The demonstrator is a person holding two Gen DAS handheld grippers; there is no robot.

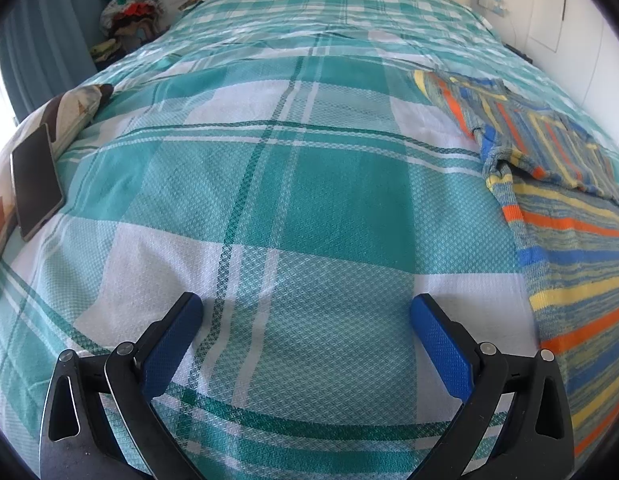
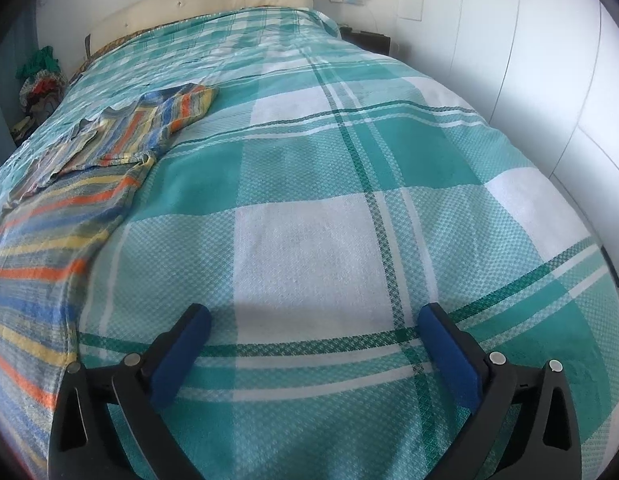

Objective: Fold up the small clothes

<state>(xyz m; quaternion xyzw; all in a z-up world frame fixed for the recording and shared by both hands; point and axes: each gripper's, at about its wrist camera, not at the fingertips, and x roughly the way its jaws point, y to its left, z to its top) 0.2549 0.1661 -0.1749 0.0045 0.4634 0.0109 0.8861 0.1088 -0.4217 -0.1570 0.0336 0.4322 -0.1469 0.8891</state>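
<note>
Two claws, both mine, hang empty over the checked bedspread point(image 1: 293, 184): left gripper point(image 1: 306, 312) and right gripper point(image 2: 314, 320) gape wide, flanking one striped shirt point(image 1: 565, 240), probably ready for its edges. It lies partly folded, one sleeve turned in. Far left of the shirt, one phone point(image 1: 35, 180) rests on one cushion point(image 1: 75, 106).

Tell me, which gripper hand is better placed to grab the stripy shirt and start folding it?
Probably the left. The striped shirt has its near edge close beside the open left gripper. The right gripper, also open, has a hem about as near, so it's a close call.
</note>
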